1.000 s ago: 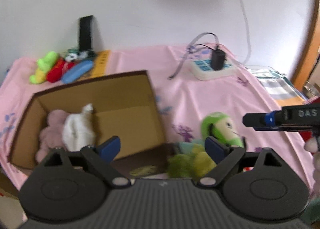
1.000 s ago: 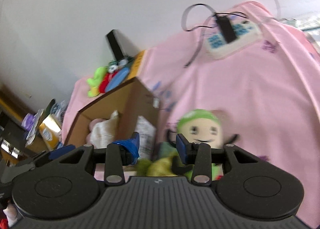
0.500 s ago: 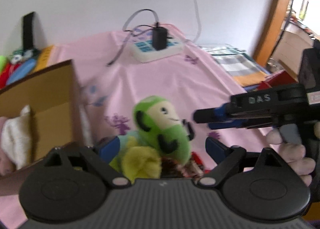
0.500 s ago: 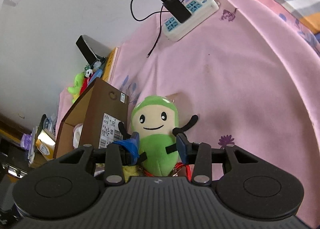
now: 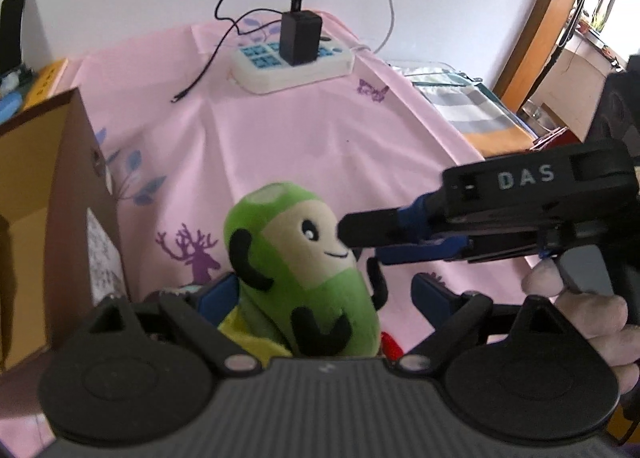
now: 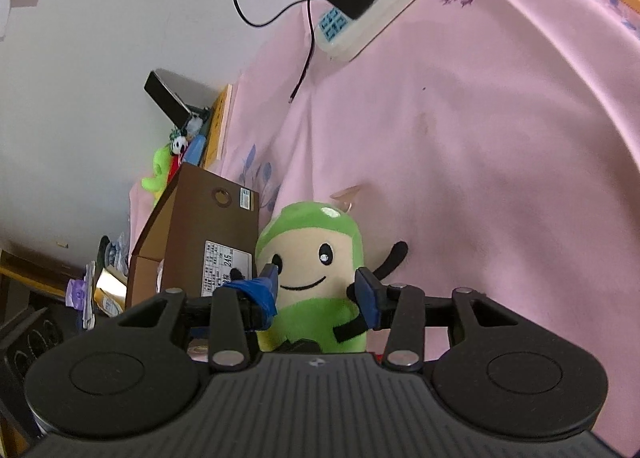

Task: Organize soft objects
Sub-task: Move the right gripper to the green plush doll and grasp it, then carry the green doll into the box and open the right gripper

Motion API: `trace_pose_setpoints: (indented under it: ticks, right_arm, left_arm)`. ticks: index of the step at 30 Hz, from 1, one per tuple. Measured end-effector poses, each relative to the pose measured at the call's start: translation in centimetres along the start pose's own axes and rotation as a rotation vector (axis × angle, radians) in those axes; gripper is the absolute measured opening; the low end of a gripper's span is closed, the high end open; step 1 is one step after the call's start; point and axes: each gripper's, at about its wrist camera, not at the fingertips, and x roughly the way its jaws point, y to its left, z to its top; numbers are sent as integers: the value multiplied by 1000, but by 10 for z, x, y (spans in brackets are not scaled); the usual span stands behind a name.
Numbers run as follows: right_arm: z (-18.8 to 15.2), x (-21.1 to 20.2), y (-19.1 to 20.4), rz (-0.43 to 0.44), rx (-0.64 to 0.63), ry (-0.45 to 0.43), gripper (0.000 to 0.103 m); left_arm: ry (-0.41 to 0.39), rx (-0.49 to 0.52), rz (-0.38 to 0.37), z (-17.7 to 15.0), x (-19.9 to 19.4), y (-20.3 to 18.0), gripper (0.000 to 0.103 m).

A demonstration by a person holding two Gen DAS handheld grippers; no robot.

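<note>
Both hand-held grippers' open jaws flank green plush [image 6: 310,258].

pink cloth [image 5: 340,138]; on it: power strip [image 5: 294,64]; cardboard box [image 6: 200,234]; green plush [image 6: 312,278]

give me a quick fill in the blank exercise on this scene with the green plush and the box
1. The plush toy between the right tool blue pads has a body coloured ____.
2. The tablecloth under the toys is coloured ____.
3. A black charger is plugged into the white ____.
4. In the right wrist view, the cardboard box stands to the ____ of the plush toy.

Missing words: green; pink; power strip; left
</note>
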Motion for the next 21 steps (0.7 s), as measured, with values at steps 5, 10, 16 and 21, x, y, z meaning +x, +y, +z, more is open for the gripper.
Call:
trace_pose_setpoints:
  ticks: [5,10,16,21]
  right_arm:
    - [8,19,-6,5,9,40,29]
    - [11,28,-18,73,88,78,31]
    - [8,18,-16,94,70,62,30]
    - [4,-5,-2,96,9,-11,30]
  left_arm:
    - [3,21,36,3,12,-2,88]
    - [-4,-20,21,5,13,11,83]
    - [-38,-45,-26,4,3,11,77]
    - [-100,-29,-67,12,-18,5,77]
